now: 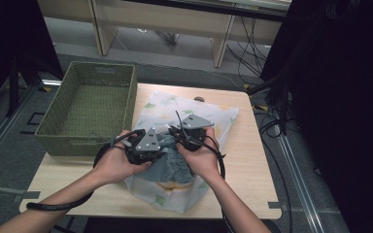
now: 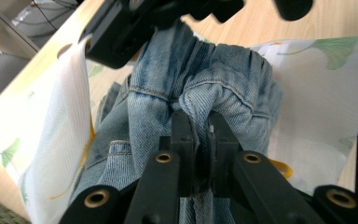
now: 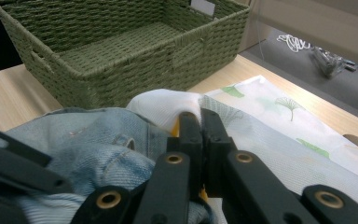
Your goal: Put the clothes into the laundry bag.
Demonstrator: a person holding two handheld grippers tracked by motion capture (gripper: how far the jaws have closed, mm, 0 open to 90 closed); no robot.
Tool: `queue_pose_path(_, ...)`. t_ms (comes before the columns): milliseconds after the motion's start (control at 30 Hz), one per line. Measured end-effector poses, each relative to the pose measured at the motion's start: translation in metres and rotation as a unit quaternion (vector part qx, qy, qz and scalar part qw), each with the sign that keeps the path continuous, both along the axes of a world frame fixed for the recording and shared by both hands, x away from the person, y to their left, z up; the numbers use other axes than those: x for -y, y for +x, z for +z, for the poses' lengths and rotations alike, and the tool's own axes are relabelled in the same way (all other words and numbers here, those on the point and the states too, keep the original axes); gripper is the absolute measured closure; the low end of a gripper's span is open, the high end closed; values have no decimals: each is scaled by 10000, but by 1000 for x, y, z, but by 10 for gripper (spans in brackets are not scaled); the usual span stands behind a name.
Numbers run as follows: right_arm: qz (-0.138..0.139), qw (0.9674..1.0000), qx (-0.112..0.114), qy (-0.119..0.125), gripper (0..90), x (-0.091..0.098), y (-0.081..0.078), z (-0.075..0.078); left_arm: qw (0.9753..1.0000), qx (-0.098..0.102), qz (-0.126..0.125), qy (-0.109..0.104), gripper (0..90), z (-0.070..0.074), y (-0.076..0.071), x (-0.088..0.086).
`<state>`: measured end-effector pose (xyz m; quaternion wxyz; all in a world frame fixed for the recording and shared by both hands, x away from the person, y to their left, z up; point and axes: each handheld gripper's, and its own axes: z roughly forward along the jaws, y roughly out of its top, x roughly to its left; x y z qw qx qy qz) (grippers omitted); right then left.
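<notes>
High view: my two grippers meet over a denim garment [image 1: 175,162] half inside a white leaf-print mesh bag [image 1: 213,116] on the worktop [image 1: 252,160], left gripper [image 1: 145,148] and right gripper [image 1: 189,136] side by side, green woven basket [image 1: 85,104] to the left. Left gripper view: jaws clamped on a denim fold [image 2: 223,93], the bag's mouth around it. Right gripper view: jaws pinched shut on the bag's edge [image 3: 168,105], denim just left of them, so I judge the garment goes in toward the bag's far end.
</notes>
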<state>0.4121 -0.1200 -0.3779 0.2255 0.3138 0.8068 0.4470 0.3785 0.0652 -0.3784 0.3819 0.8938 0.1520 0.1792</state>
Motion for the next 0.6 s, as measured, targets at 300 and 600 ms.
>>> queue_pose_path(300,18,10000,-7,-56,900,2,3,-3,9986,-325,415,-1,828,-28,27,10)
queue_pose_path(600,-36,9999,-105,-74,900,4,5,-7,9956,-490,793,-20,823,-50,44,18)
